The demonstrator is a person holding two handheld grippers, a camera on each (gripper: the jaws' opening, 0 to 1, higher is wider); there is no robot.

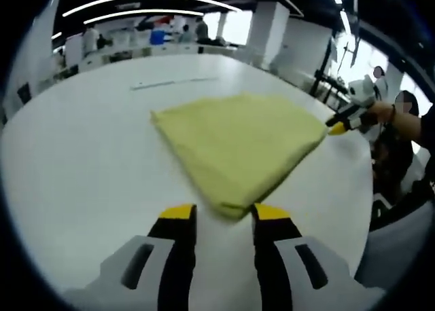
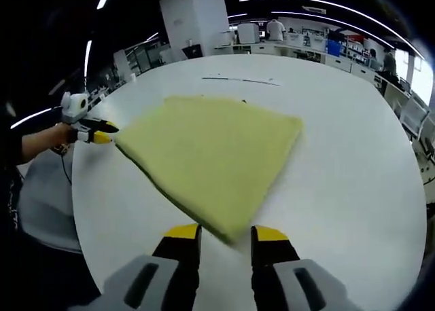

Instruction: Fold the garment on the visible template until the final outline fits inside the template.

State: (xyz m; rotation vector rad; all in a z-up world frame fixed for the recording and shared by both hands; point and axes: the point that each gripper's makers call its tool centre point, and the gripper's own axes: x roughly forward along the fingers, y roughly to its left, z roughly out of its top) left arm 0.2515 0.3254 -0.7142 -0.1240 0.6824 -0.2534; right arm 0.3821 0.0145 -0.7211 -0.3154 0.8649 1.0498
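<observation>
I am inspecting a yellow garment (image 1: 239,151) lying folded on the white table (image 1: 81,168), roughly at the middle of the surface. In both views it is reading as a thick, layered, wedge-like shape with one corner pointing toward each camera. I cannot make out a template outline under or around it; only a thin dark line (image 2: 239,80) is showing on the table beyond the cloth.

In the left gripper view, my left hand-held gripper (image 1: 221,219) is standing with its jaws apart, the near corner of the garment lying between the yellow tips; I cannot tell whether the tips are touching the cloth. My right hand-held gripper (image 2: 225,234) is likewise standing apart, straddling the opposite corner of the cloth. Each gripper is also appearing in the other's view at the far corner (image 1: 340,126) (image 2: 97,134), where its jaws are too small to judge.

My judgement: the step in hand is taking both opposite corners for a further fold. To do it well, I am advising that each gripper slide low along the table so that every layer of its corner goes between the jaws, not the top ply alone. Both should close before lifting, and both should rise together so the stack is not skewing. The cloth looks soft and thick; a shallow bite is likely to shed the lower layers.
</observation>
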